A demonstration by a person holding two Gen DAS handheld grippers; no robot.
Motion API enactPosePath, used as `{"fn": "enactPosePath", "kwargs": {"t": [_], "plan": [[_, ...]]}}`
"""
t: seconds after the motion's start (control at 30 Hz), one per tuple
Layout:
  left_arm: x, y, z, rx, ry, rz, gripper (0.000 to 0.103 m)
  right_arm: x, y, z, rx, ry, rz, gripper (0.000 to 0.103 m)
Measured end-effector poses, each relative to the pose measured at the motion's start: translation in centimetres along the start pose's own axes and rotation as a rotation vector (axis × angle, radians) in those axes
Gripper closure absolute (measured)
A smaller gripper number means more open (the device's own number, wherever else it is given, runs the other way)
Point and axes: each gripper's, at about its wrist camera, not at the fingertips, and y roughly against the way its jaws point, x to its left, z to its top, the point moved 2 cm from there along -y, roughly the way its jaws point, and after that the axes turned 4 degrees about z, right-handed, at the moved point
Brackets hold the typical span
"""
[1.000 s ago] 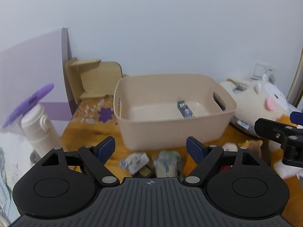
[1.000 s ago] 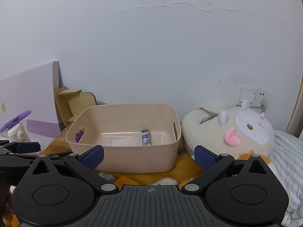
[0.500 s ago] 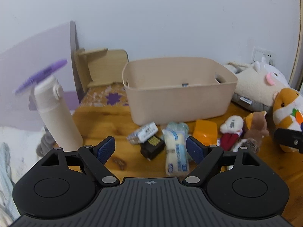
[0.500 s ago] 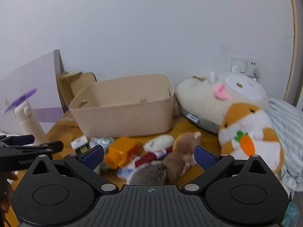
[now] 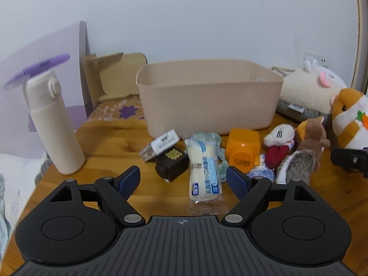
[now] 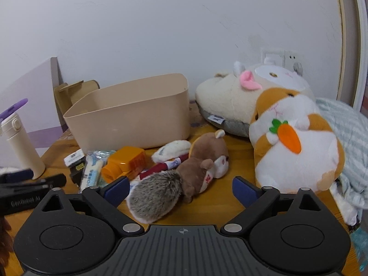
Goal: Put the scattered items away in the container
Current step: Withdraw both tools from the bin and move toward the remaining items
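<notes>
Clutter lay in a loose row on the wooden table (image 5: 110, 147), just in front of the beige container (image 5: 207, 101): a white snack packet (image 5: 203, 172), a black box (image 5: 171, 161), an orange bottle (image 5: 242, 147) and a squirrel plush (image 6: 184, 177). The left gripper (image 5: 183, 179) hung above the packet with its jaws spread wide and nothing between them. The right gripper (image 6: 180, 189) was likewise released, its fingers flanking the squirrel's grey tail. Bare wood showed between the cream flask (image 5: 54, 124) and the pile. A large hamster plush (image 6: 296, 147) crowded the table's right edge.
</notes>
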Motion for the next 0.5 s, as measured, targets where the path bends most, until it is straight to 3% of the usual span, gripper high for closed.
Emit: {"fn": "enactPosePath", "kwargs": {"t": [0.5], "plan": [[-0.4, -5.7, -1.1, 0.057, 0.049, -0.013, 0.020, -2.3, -5.8, 1.0, 0.032, -0.155, -0.042, 0.020]]}}
